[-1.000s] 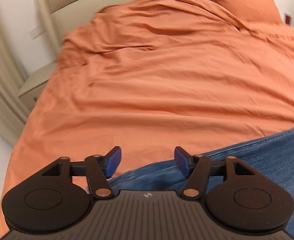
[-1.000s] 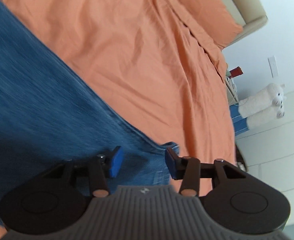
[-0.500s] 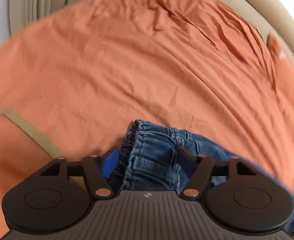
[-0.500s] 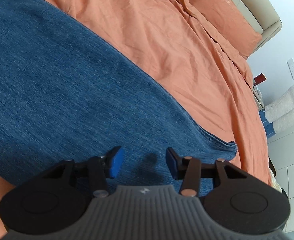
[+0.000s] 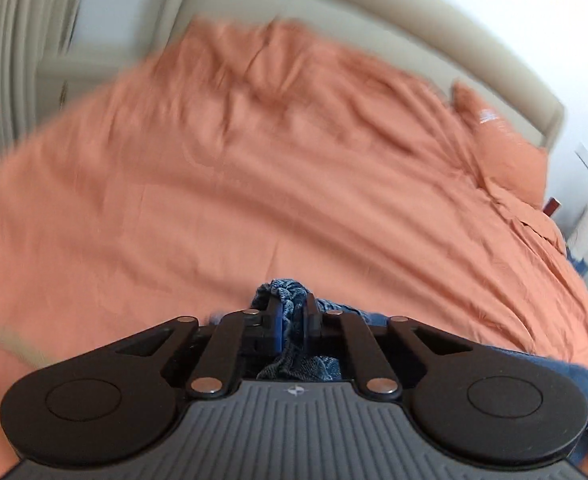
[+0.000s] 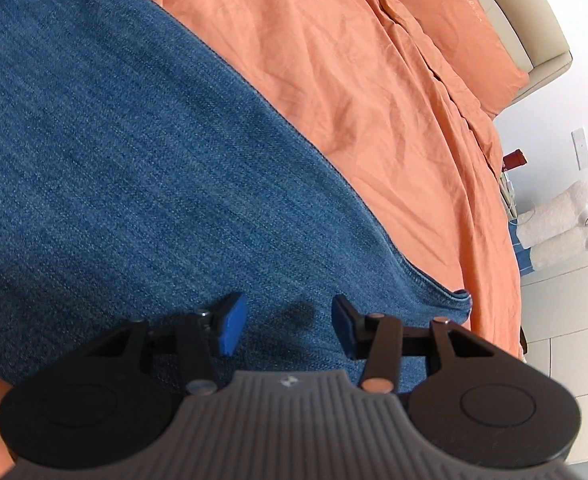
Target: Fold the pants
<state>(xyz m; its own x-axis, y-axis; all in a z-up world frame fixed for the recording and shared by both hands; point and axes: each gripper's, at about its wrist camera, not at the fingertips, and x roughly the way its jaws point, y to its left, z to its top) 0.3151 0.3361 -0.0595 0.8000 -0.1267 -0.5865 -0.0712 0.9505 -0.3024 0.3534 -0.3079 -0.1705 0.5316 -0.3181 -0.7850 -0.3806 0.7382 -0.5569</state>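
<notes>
Bed (image 6: 374, 92): orange sheet, wrinkled, fills most of both views; left view motion-blurred.
Headboard (image 5: 434, 36): beige, curved, behind bed.
Pants (image 6: 133, 160): blue denim, spread flat on the sheet, hem end near bed's edge in right view; one bunched end lifted in left view (image 5: 289, 296).
Pillow (image 6: 462, 28): orange, at head of bed, against headboard.
Plush toys (image 6: 562, 220): white, two, off the bed by the wall.
Left gripper (image 5: 292, 316): fingers pressed together, pinching a bunched fold of pants.
Right gripper (image 6: 289, 320): fingers spread, over flat denim near the hem, nothing between them.
</notes>
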